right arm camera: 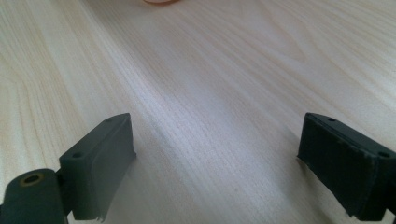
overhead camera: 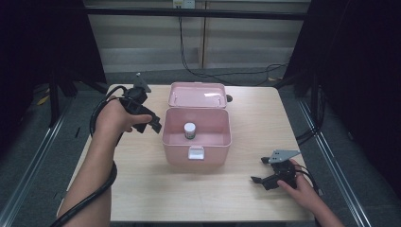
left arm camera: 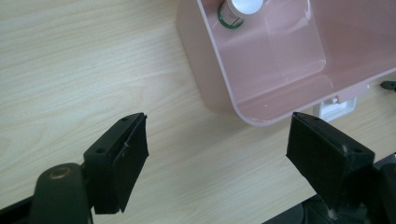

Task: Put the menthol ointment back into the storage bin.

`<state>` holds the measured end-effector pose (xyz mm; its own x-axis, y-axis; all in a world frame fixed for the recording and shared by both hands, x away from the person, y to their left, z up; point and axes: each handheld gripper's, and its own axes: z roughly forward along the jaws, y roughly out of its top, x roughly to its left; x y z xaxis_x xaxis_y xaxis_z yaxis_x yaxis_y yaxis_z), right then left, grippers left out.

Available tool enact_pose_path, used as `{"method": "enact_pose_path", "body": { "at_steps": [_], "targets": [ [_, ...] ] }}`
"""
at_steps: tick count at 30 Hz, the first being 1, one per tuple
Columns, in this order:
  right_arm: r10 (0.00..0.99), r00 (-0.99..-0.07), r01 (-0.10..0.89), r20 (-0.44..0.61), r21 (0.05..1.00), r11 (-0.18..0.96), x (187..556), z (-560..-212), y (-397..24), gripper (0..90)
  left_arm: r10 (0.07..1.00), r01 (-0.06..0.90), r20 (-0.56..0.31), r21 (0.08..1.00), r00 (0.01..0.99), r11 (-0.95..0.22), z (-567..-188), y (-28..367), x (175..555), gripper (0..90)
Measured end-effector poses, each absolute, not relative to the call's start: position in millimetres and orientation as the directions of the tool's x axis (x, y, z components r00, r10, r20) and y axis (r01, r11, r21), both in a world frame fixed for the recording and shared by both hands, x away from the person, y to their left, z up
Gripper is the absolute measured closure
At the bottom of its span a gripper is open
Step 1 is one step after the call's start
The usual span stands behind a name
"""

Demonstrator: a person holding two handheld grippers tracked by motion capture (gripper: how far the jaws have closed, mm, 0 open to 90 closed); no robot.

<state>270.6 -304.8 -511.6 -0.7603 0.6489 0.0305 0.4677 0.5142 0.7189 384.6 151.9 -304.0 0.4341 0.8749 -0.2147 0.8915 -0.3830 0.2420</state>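
A pink plastic box [overhead camera: 196,146] stands mid-table with its lid [overhead camera: 197,94] swung back. Inside it a small white-capped bottle [overhead camera: 189,130] with a green label stands upright. My left gripper [overhead camera: 152,124] hovers just left of the box, open with nothing between its jaws. The left gripper view looks down on the box's near corner [left arm camera: 261,100] and the bottle [left arm camera: 236,11] at the top edge. At the table's front right my right gripper [overhead camera: 261,170] lies low over bare wood, open and empty, its pads [right arm camera: 100,163] wide apart.
The wooden table [overhead camera: 142,189] has free room in front of and to both sides of the box. A white latch [overhead camera: 196,152] sits on the box's front wall. Cables run along the floor behind the table; dark curtains hang at both sides.
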Motion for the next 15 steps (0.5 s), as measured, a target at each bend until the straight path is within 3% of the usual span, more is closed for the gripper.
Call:
{"method": "enact_pose_path", "body": {
  "at_steps": [15],
  "targets": [
    [0.649,-0.76,0.467,0.03,0.72,0.513,271,-512,-305,10.0,0.836,0.851,-0.202,0.263,0.51,-0.455,-335,166,361,20.4]
  ]
}}
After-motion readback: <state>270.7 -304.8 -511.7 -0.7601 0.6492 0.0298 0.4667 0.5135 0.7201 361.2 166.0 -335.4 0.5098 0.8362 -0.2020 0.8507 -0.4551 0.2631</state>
